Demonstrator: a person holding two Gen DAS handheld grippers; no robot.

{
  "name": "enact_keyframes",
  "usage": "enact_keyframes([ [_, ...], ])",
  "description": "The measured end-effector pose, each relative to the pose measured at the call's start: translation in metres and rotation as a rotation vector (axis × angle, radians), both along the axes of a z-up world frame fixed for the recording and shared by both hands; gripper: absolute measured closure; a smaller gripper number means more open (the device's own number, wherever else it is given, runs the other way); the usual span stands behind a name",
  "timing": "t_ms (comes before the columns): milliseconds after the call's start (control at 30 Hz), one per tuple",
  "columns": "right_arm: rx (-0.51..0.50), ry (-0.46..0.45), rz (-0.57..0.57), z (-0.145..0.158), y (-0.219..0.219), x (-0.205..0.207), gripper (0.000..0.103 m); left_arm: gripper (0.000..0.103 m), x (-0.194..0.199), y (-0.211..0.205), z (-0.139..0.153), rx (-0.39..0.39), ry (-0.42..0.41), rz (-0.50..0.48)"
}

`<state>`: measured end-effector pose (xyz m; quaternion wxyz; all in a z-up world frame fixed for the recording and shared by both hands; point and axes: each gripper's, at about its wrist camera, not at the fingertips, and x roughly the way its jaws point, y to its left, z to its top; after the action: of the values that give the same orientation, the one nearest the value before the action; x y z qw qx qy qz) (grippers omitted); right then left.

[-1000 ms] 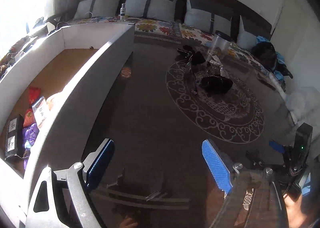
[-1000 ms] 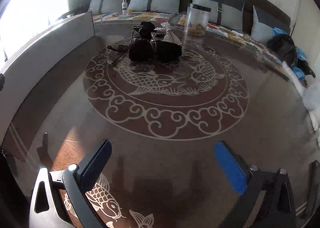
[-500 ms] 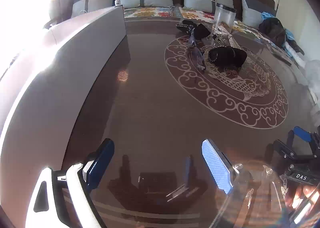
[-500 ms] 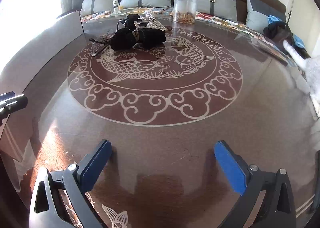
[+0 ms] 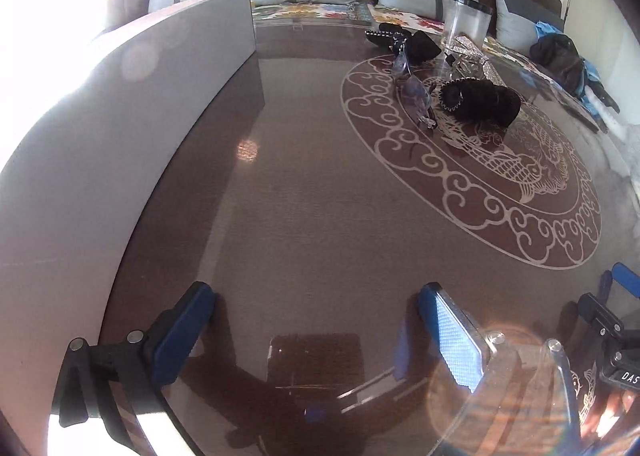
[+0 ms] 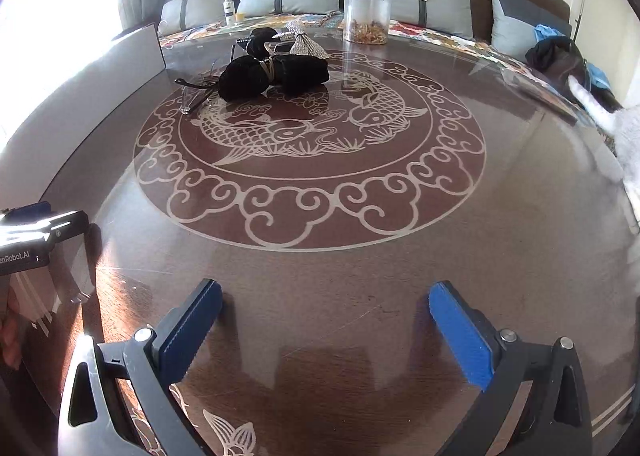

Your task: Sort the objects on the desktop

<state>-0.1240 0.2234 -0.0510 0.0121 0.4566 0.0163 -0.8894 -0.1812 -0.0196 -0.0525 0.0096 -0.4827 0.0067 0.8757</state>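
Blue-padded and spread wide, the left hand-held gripper [image 5: 316, 330] hangs low over the near edge of the glossy brown desk [image 5: 320, 216], holding nothing; its fingers [image 5: 454, 340] point toward the far sofa, with a grey box wall [image 5: 120, 128] running along its left side; the right hand-held gripper [image 6: 324, 328] sits just as low over the desk, jaws equally wide and empty, aimed at the carp medallion [image 6: 308, 144] inlaid in the surface; at the medallion's far left rim lies the cluster to sort: a black rolled cloth bundle [image 6: 276, 74], a pair of clear glasses [image 6: 196, 90] touching its left side, a small black pouch [image 6: 258, 40] and a sparkly silver piece [image 6: 306, 42] just behind; a clear jar [image 6: 368, 12] stands farther back, apart from them.
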Motion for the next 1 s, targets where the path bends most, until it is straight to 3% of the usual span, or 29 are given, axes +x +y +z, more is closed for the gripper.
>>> enact_keyframes([
  [167, 0.000, 0.000, 0.000, 0.000, 0.000, 0.000, 0.000, 0.000, -0.014, 0.003, -0.002, 0.004, 0.041, -0.010],
  [1000, -0.001, 0.001, 0.001, 0.000, -0.001, -0.001, 0.000, 0.000, -0.015, 0.003, -0.001, 0.008, 0.048, -0.011],
])
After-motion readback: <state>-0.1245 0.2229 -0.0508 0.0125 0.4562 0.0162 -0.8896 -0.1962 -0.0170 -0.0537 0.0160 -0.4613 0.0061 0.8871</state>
